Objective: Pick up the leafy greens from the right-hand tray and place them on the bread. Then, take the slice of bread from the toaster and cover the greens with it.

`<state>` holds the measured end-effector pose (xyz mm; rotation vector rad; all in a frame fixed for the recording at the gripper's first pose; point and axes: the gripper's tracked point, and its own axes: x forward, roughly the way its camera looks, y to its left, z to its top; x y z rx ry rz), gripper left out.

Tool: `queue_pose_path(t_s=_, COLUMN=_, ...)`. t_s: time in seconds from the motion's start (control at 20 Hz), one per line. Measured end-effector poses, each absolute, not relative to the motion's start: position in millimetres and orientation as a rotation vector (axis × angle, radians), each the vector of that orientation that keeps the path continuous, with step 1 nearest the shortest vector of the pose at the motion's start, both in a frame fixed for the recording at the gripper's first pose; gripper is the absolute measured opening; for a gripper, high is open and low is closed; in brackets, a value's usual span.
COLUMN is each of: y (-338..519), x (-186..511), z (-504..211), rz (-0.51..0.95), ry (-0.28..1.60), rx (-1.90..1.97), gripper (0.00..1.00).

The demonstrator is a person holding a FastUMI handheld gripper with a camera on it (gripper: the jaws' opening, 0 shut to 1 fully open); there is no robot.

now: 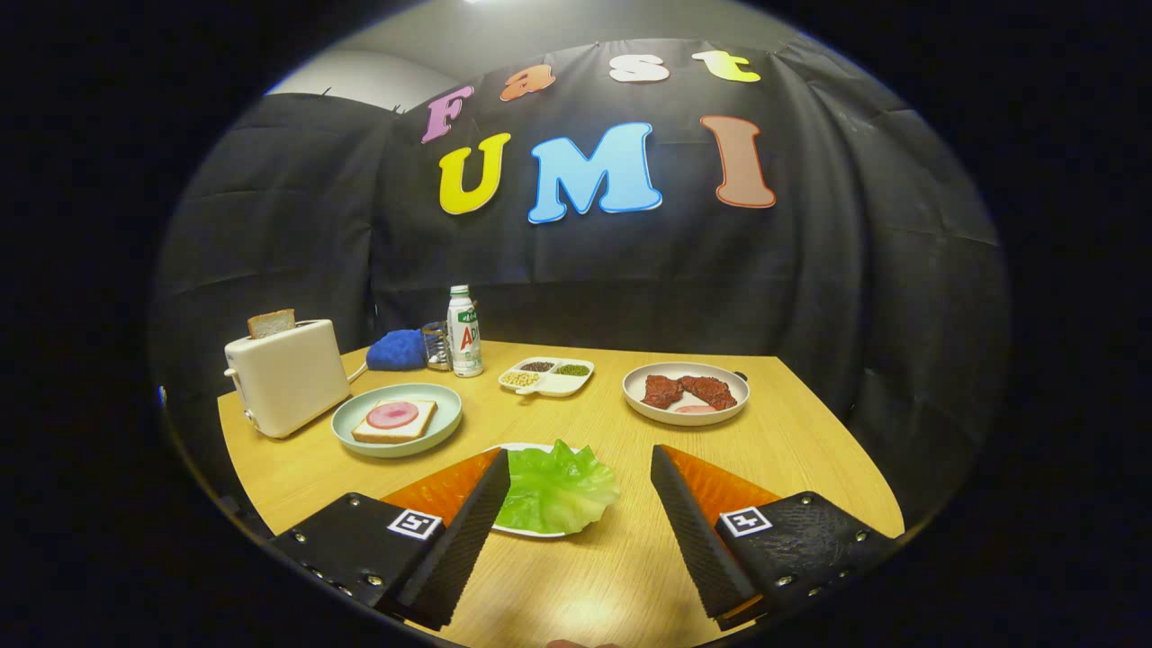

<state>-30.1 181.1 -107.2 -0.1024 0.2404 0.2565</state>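
Gripper spread wide, holding nothing, fingers low in the frame above the table. Lettuce on a white plate between the fingers, nearer the left one. Up left, bread with ham on a green plate; further left, toaster with a slice standing in it.

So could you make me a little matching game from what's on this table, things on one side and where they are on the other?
Things:
1. lettuce
2. bread slice
3. ham on bread
4. bottle

Places:
A. sticking up out of the white toaster
B. on the green plate beside the toaster
C. on a white plate, just ahead of the open tool
D. at the back of the table, beside a blue cloth

Pairs: 1-C, 2-A, 3-B, 4-D
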Motion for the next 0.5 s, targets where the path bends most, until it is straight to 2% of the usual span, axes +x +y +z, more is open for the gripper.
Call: queue_pose_path(t_s=0.5, y=184.8, x=-4.8, z=-149.4, rz=0.215, ry=0.354, rx=-0.126, gripper=0.97)
